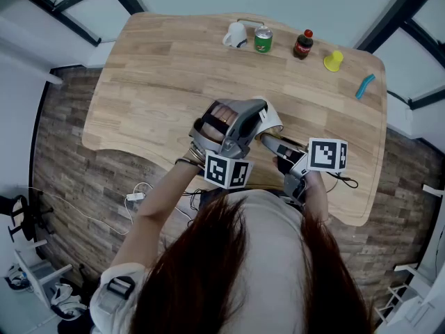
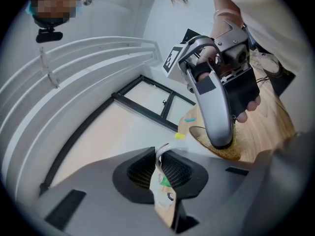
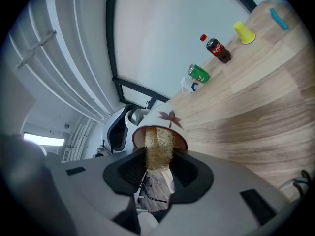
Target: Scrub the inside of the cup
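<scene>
Head view, table: a pale wooden table (image 1: 153,82) fills the middle, with the person's head and shoulders at the bottom.
Head view, left gripper: the left gripper (image 1: 240,120) is over the table's near edge, with the cup (image 1: 271,120) at its tip.
Head view, right gripper: the right gripper (image 1: 274,145) points in at the cup from the right.
Head view, far edge: a white mug (image 1: 235,35), a green can (image 1: 263,39), a cola bottle (image 1: 302,44), a yellow tumbler (image 1: 334,60) and a blue item (image 1: 365,85) stand in a row, well apart from the cup.
Left gripper view, jaws: the jaws are clenched on a white part of the cup, which looks like its handle (image 2: 161,154).
Left gripper view, cup: the brown mouth faces the right gripper, whose grey finger (image 2: 220,132) reaches into it among straw-coloured fibres.
Left gripper view, hand: a hand (image 2: 246,109) grips the right gripper's body.
Right gripper view, jaws: the jaws are closed on a straw-coloured scrubber (image 3: 158,149).
Right gripper view, scrubber: its far end is pushed inside the cup's mouth.
Right gripper view, cup: it lies tilted on its side, mouth towards the camera, white outside with a dark leaf mark (image 3: 171,116), held above the table.
Right gripper view, behind: the left gripper sits just behind the cup at its handle.
</scene>
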`<state>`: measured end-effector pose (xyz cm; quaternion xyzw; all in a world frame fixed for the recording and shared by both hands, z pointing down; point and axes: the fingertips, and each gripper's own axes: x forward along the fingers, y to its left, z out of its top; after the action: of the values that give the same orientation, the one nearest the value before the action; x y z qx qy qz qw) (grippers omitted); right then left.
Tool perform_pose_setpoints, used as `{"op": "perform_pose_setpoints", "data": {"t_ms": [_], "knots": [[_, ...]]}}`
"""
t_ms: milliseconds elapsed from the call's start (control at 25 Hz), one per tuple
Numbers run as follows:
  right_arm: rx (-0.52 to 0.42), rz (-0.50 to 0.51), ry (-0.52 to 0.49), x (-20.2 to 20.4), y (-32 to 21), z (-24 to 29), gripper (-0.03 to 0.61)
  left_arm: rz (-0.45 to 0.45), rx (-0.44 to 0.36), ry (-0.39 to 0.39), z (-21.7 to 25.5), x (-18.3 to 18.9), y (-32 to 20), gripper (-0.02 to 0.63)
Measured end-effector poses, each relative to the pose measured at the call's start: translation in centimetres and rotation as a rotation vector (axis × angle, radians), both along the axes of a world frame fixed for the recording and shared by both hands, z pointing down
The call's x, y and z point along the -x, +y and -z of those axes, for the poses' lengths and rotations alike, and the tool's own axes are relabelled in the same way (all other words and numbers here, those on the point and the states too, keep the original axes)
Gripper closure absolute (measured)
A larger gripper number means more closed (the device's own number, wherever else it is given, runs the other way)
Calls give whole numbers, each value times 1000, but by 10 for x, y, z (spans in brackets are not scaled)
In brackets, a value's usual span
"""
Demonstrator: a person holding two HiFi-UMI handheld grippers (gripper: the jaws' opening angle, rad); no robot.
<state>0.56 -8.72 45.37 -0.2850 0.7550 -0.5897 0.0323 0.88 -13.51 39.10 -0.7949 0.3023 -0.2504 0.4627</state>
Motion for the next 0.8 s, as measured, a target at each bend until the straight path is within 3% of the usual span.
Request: {"op": "perform_pose_setpoints", "data": {"t_ms": [240, 800], "knots": [[12, -15, -64, -5, -4, 0, 430, 13, 8, 34, 3, 4, -2, 569], [102, -69, -409, -4, -5, 12, 431, 21, 1, 91, 10, 4, -2, 569]]}}
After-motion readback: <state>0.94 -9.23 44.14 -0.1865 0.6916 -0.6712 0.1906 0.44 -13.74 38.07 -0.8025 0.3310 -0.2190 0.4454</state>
